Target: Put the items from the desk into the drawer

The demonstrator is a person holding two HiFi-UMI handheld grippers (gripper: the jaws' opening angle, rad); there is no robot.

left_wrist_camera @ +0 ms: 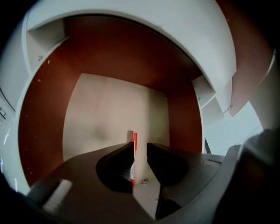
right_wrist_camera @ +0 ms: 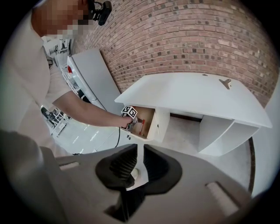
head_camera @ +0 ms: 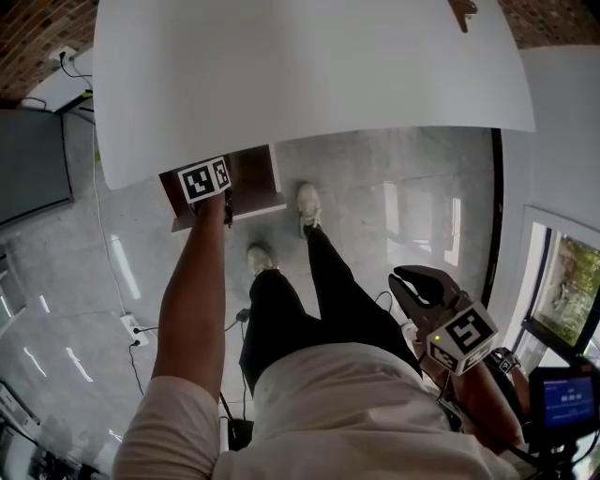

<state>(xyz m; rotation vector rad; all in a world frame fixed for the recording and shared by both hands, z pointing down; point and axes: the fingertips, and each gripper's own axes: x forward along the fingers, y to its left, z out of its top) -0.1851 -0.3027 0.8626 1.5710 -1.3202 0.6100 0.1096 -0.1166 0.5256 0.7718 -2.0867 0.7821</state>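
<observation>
We see the left gripper [left_wrist_camera: 140,146] reaching into the open drawer [head_camera: 253,178] under the left end of the white desk [head_camera: 309,66], its marker cube [head_camera: 204,180] showing at the drawer's mouth. In the left gripper view its jaws stand released, a little apart. A red marker pen [left_wrist_camera: 134,153] lies between them, lengthwise along the jaws and pointing into the drawer. The pen rests against the left jaw, and a clear gap separates it from the right jaw, so we do not read it as clamped. Beyond the jaws we see the drawer's pale floor and its reddish-brown walls. In the right gripper view the same pen shows as a red stroke inside the drawer, just beside the left gripper. The right gripper [head_camera: 412,281] is held back at our right side, well apart from the desk and above the grey floor [head_camera: 394,187]. Its jaws are drawn together to a thin slit with nothing between them. One small tan item [head_camera: 461,11] sits on the desk top near the far right end, well apart from the drawer. We cannot tell what it is. Below the desk edge we see our dark trousers and two pale shoes [head_camera: 307,206] on the floor. A brick wall [right_wrist_camera: 197,39] rises behind the desk.
</observation>
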